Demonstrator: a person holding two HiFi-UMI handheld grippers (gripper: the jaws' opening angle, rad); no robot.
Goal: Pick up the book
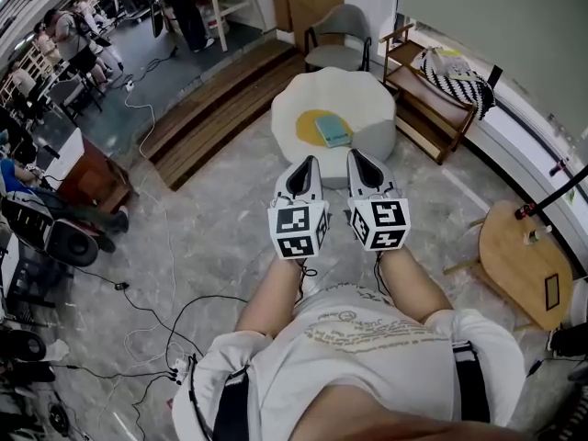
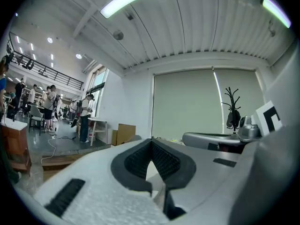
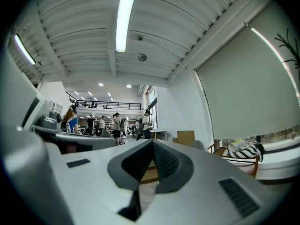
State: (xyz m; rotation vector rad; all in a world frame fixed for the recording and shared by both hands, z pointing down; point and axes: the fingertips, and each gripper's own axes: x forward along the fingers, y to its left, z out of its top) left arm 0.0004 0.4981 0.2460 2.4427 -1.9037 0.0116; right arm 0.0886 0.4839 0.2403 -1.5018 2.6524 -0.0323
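A teal book (image 1: 333, 131) lies on the yellow centre of what looks like a white pouf (image 1: 372, 99), on marbled floor (image 1: 211, 237) near wooden steps (image 1: 220, 99). Left gripper (image 1: 307, 163) and right gripper (image 1: 355, 156) point level toward it, both clenched empty.

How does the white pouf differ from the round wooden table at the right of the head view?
The pouf is white with a wavy edge and a yellow centre; the wooden table is plain light wood with a smooth edge. The pouf carries the teal book; the table holds no book. The pouf sits solid on the floor; the table stands on legs. Both are roundish and stand on the same floor.
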